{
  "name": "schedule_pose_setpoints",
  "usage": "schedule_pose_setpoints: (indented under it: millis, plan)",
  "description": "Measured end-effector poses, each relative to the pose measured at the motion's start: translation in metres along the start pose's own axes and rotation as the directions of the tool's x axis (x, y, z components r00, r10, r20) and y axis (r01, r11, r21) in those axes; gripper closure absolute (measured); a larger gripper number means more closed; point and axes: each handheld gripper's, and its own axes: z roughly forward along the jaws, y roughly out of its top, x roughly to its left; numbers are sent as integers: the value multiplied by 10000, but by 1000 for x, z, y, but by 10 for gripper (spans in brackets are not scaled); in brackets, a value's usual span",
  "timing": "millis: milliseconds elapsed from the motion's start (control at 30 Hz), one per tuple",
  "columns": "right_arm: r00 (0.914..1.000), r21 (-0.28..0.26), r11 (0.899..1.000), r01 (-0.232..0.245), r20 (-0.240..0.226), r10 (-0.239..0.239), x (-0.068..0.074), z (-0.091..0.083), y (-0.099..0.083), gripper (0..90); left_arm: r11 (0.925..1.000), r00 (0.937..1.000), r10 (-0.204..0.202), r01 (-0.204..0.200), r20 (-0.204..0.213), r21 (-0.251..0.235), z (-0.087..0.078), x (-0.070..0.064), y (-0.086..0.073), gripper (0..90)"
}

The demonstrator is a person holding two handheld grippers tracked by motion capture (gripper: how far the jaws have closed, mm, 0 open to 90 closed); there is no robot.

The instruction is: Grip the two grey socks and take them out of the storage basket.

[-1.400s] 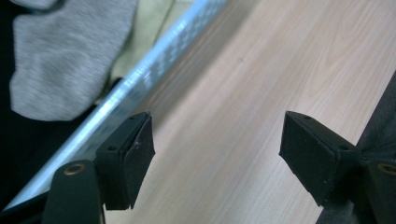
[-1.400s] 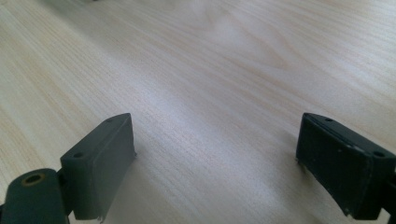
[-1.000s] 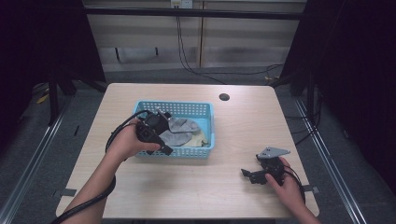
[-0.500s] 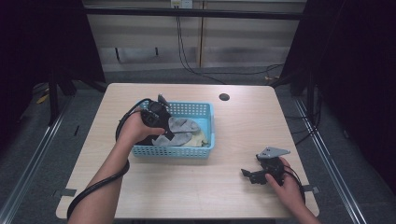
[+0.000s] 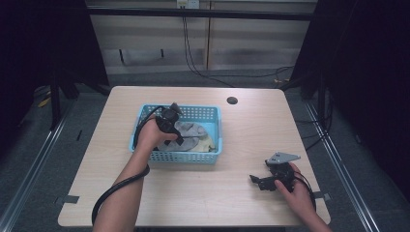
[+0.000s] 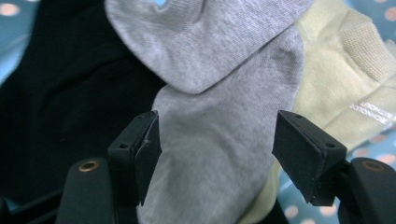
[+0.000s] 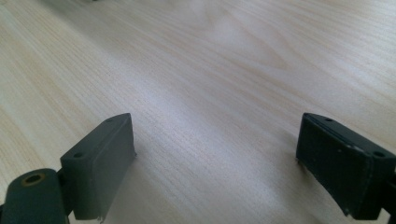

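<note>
Near the surface centre, a blue perforated basket holds a grey sock, a pale yellow sock at its 3 o'clock and black fabric at 9 o'clock. Left gripper, jaws spread, straddles the grey sock. Right gripper, jaws spread, rests at 4 o'clock from the basket.

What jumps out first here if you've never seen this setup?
The blue basket at mid-table, holding a grey sock, a pale yellow sock and something black. The left gripper hangs open right over the grey sock. The right gripper sits open on bare wood near the table's right front.
</note>
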Motion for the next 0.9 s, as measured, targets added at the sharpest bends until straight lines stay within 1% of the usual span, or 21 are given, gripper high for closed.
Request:
schedule_pose_setpoints:
  millis: [100,133,200,233,300,333,367,400,433,467,500,533,567,600,700,733,900]
  plan:
    - [10000,14,10000,-21,2,21,0,0,0,109,9998,10000,59,-59,-17,168,10,-3,2,329]
    - [10000,2,10000,-4,3,4,0,0,0,109,9993,10000,75,-75,9,375,16,-3,2,345]
    - [10000,28,10000,-43,4,43,0,0,0,109,9993,10000,28,-28,0,384,18,-3,2,358]
    - [10000,0,10000,-2,1,2,0,0,0,109,9988,10000,47,-48,18,488,19,-3,2,385]
    - [10000,15,10000,-20,3,20,0,0,0,109,9979,10000,-46,44,25,640,21,-2,2,433]
    - [10000,1,10000,0,0,0,0,0,0,109,9973,10000,-59,56,43,736,21,-2,2,474]
    - [10000,1,10000,-3,1,3,0,0,0,109,9969,9999,-68,61,90,784,20,-2,3,549]
    - [10000,-1,10000,1,0,-1,0,0,0,109,9961,9998,-25,10,172,885,20,-3,4,599]
    - [10000,0,10000,0,0,0,0,0,0,109,9955,9999,18,-32,146,942,20,-3,4,694]
    - [10000,0,10000,0,0,0,0,0,0,109,9939,9999,75,-90,139,1101,19,-4,5,694]
    - [10000,13,10000,-17,3,17,0,0,0,109,9929,9999,52,-62,91,1185,19,-7,6,755]
    - [10000,-2,10000,5,0,-5,0,0,0,109,9923,10000,19,-23,31,1235,18,-8,7,797]
    - [10000,2,10000,-3,2,3,0,0,0,109,9914,9999,132,-128,-24,1305,17,-9,8,816]
    - [10000,5,10000,-9,2,9,0,0,0,109,9915,9999,155,-151,-24,1293,16,-10,8,823]
    - [10000,26,10000,-34,6,34,0,0,0,109,9936,10000,53,-53,7,1129,8,-10,9,823]
    - [10000,37,10000,-52,7,52,0,0,0,109,9945,10000,43,-46,29,1049,1,-9,10,823]
    - [10000,3,10000,-5,1,5,0,0,0,109,9955,10000,73,-78,52,948,-16,-8,10,823]
